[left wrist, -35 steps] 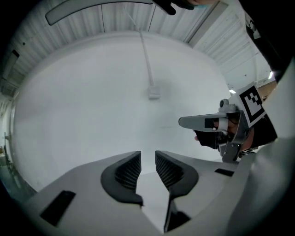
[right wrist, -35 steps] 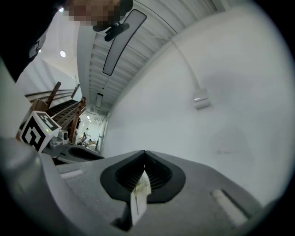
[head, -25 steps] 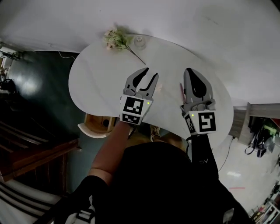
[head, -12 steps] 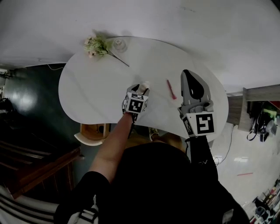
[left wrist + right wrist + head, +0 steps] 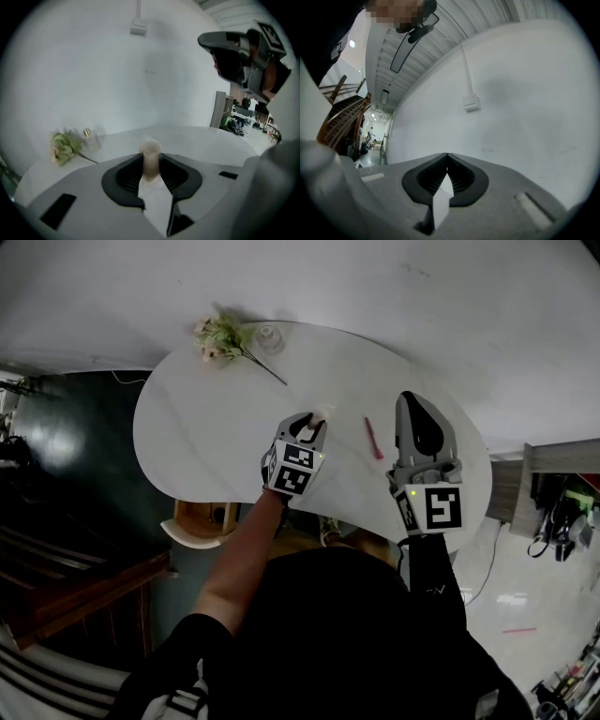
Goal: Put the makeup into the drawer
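**Left gripper** (image 5: 150,164) is gripping a small beige makeup tube (image 5: 150,151). Its jaws have just been closing, and the dark ribbed pads are now pressing the tube's two sides while it is standing upright between them. The gripper is pointing forward and downward from the person's left forearm (image 5: 239,559). Its marker cube (image 5: 293,468) is showing black-and-white squares (a coded pattern rather than lettering).

**Right gripper** (image 5: 447,157) is being held level over the right part of the white table (image 5: 187,437), with its jaws meeting at the tips and nothing between them.

A red makeup stick (image 5: 373,439) is lying flat on the table between the two grippers, apart from both. At the table's far edge a sprig of pale flowers (image 5: 222,336) is lying beside a small glass bottle (image 5: 270,337). A wooden piece (image 5: 202,521) is showing below the table's near left edge; whether it is the drawer cannot be told.
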Available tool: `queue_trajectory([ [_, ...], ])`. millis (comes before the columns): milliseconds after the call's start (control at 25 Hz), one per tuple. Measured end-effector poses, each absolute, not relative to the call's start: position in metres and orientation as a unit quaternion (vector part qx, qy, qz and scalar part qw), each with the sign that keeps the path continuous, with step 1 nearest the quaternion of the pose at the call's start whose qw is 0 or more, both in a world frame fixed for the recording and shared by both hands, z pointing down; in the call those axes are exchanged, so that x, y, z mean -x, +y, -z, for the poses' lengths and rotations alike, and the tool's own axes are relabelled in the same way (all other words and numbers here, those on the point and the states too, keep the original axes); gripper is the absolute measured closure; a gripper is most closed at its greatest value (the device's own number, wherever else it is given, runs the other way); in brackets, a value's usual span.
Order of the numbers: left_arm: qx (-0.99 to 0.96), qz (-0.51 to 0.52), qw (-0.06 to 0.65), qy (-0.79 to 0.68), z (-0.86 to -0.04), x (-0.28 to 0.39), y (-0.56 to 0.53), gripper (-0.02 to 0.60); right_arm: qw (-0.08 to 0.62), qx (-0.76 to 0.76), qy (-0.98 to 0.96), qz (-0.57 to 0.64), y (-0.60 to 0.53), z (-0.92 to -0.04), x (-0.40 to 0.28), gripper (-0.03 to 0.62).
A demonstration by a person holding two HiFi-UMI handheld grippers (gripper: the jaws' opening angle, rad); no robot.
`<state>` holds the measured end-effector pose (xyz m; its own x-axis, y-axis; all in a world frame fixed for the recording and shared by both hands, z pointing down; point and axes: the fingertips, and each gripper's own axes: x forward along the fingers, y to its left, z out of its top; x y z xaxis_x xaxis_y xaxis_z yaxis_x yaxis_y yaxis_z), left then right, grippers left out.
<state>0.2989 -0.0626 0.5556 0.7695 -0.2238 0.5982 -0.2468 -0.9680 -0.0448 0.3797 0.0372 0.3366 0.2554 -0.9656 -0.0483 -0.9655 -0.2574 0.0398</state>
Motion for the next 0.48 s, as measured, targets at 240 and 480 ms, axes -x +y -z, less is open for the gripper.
queue_trajectory([
  [240, -0.963, -0.213, -0.019, -0.166, -0.449, -0.281, -0.077, 0.479, -0.007, -0.771, -0.635, 0.045, 0.014, -0.322, -0.361, 0.589],
  [480, -0.971, -0.106, -0.063, -0.207, -0.347, -0.240, -0.078, 0.476, -0.049, -0.756, -0.648, 0.076, -0.011, -0.296, -0.334, 0.589],
])
